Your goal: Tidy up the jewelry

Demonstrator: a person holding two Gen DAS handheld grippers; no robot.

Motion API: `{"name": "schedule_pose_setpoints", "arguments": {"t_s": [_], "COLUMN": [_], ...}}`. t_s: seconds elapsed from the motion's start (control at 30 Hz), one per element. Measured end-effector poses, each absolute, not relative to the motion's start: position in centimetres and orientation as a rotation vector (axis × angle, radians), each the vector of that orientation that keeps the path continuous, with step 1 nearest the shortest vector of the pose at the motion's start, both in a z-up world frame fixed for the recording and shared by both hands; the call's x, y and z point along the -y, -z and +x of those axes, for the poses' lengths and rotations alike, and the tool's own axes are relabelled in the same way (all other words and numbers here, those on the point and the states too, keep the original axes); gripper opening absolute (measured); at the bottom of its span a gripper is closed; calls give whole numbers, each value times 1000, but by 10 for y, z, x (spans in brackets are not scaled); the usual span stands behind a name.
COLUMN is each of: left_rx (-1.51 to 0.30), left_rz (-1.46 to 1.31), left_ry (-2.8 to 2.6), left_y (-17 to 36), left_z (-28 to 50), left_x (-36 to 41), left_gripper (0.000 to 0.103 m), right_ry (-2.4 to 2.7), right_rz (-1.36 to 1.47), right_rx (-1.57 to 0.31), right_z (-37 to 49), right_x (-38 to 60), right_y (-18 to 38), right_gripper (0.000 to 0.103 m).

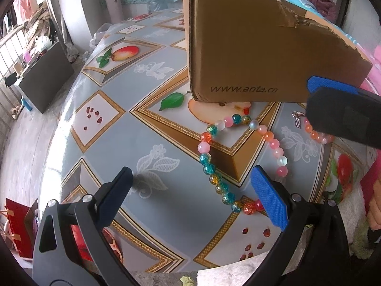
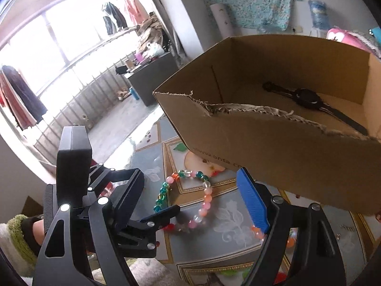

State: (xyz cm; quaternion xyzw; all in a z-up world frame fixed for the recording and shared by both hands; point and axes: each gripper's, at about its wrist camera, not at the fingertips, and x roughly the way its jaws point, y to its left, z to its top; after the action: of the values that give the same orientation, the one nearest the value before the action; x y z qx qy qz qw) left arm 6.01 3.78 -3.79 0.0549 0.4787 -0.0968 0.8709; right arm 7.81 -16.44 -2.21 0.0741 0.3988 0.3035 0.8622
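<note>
Fruit-print cloth covers the counter [image 1: 100, 128]. Long bead necklace [image 1: 209, 164] lies just near of the cardboard box [image 1: 250, 54]; a watch [image 2: 307, 97] is in the box already. Left gripper [image 1: 190, 186] is wide, nothing in it. Right gripper [image 2: 209, 202] is wide too, w/ a small orange bracelet [image 1: 316, 133] below it. Go low, pinch a few beads, lift slow, drop in box.

My tongs are black with blue textured pads [image 1: 269, 197]. At centre frame, the bead necklace [image 1: 209, 164] mixes pink, orange, teal, amber and milky white on a grey-blue tablecloth [image 1: 114, 143] patterned with gold-framed fruit panels and white flowers. The brown cardboard box [image 2: 285, 157], upper right, holds a black watch [image 2: 307, 99].
</note>
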Motion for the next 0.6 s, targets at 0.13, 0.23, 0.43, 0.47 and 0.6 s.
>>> {"name": "schedule_pose_setpoints", "arguments": {"t_s": [0.13, 0.23, 0.43, 0.47, 0.6], "left_rx": [-1029, -1034, -1039, -1041, -1043], "left_rz": [104, 99, 94, 94, 94], "left_ry": [179, 166, 153, 152, 151], "left_y": [37, 37, 37, 37, 37], "left_z": [63, 63, 63, 63, 63], "left_x": [-37, -36, -35, -35, -35], "left_gripper": [96, 96, 96, 96, 96], "right_ry": [-676, -706, -726, -723, -724], "right_rz": [172, 185, 213, 220, 234], "right_rx": [-836, -827, -827, -828, -831], "right_z": [81, 80, 77, 78, 80], "right_x": [167, 169, 175, 177, 181], "right_y": [22, 20, 22, 22, 23], "right_gripper": [78, 78, 78, 78, 78]}}
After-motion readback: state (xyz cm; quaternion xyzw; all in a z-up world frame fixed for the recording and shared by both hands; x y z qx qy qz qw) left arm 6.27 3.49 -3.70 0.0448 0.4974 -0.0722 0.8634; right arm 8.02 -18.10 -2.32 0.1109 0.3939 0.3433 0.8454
